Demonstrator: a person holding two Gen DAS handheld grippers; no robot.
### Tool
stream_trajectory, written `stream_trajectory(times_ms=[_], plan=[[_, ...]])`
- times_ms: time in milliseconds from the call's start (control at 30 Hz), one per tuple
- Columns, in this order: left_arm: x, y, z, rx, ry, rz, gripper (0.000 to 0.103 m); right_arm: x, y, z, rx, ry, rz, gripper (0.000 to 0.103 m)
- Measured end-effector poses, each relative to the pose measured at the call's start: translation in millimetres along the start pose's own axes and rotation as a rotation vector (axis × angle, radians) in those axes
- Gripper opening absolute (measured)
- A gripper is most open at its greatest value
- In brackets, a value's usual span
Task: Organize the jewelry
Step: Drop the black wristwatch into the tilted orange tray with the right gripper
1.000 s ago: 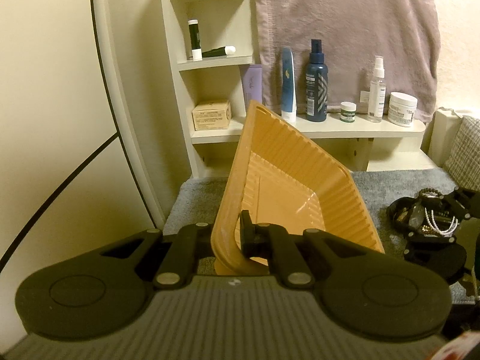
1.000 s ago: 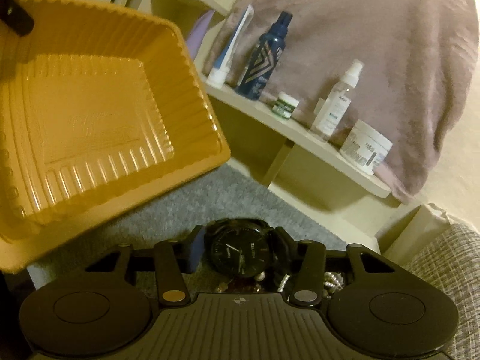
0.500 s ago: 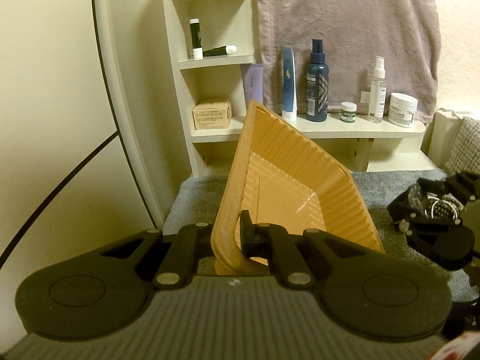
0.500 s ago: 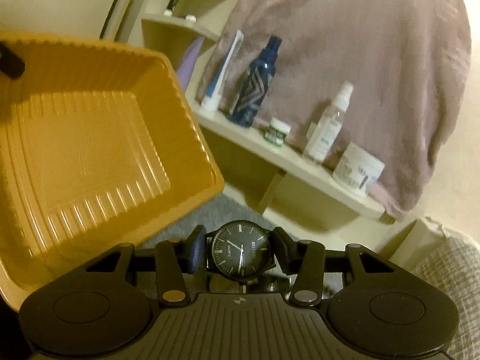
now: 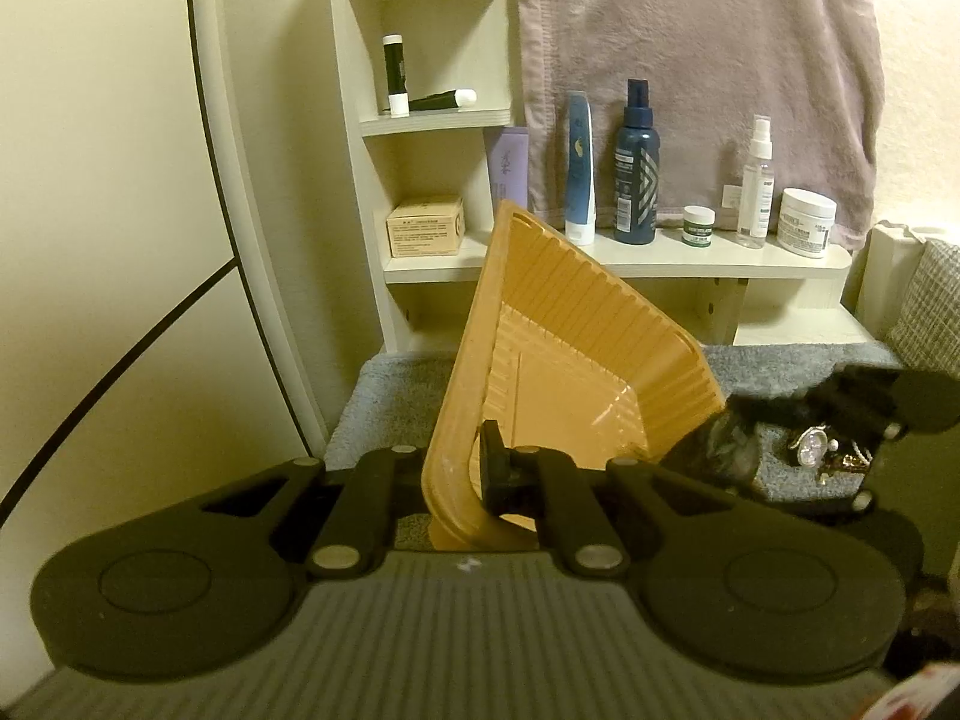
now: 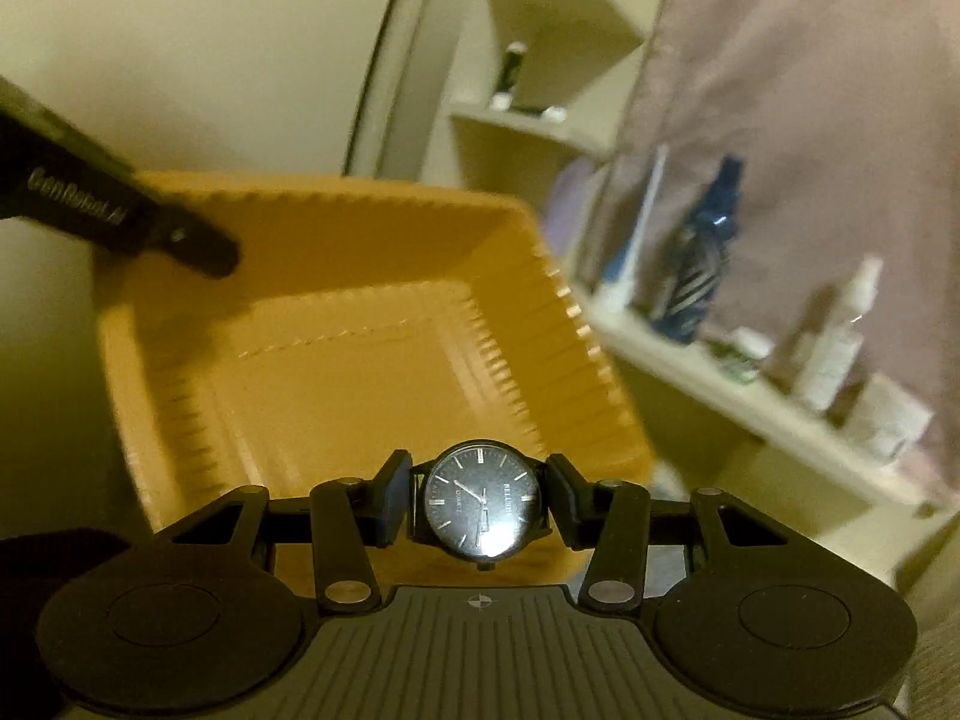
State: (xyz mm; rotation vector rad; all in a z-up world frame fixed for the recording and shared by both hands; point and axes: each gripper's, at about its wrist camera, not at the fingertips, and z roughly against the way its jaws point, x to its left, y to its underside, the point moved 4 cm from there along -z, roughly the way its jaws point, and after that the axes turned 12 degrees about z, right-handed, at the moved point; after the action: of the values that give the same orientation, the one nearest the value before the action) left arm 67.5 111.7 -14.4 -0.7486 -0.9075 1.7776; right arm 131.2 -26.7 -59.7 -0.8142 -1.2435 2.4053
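Observation:
An orange ribbed plastic tray [image 5: 576, 324] stands tilted up on its edge, its hollow facing right. My left gripper [image 5: 474, 468] is shut on the tray's near rim. In the right wrist view the tray [image 6: 336, 360] is empty and fills the middle, with a left finger [image 6: 180, 240] on its upper left rim. My right gripper [image 6: 480, 498] is shut on a black watch [image 6: 480, 516] with a dark dial, held just before the tray's lower rim. The left wrist view shows the right gripper [image 5: 738, 438] blurred at the tray's right corner.
A small heap of jewelry [image 5: 822, 450] lies on the grey mat [image 5: 396, 396] to the right. Behind stand a white shelf [image 5: 720, 261] with bottles and jars, a hanging mauve towel [image 5: 690, 48], and a curved white frame [image 5: 240, 210] at left. A woven cushion [image 5: 930, 300] sits far right.
My right gripper has lifted the watch off the mat and swung left, so the tray's hollow now lies straight ahead of it. The left gripper and tray have kept still.

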Motion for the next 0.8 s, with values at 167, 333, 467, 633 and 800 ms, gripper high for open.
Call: stream_trajectory(times_ms=[167,333,467,633,800], plan=[[1,-1,0,0.000,0.004,0.003,0.007,-3,6,-5,0.030,-0.064,-0.086,0.048],[0,-1,-1,0.001,0.006,0.001,0.007,-16,8,5,0.001,-0.087,-0.178,0.067],[1,-1,-1,0.002,0.006,0.001,0.007,-27,20,24,0.001,-0.013,-0.251,0.068],[0,0,0,0.000,0.005,-0.003,0.007,-51,52,38,0.087,0.139,-0.376,0.068],[0,0,-1,0.001,0.004,-0.005,0.007,-67,77,44,0.161,0.250,-0.395,0.068]])
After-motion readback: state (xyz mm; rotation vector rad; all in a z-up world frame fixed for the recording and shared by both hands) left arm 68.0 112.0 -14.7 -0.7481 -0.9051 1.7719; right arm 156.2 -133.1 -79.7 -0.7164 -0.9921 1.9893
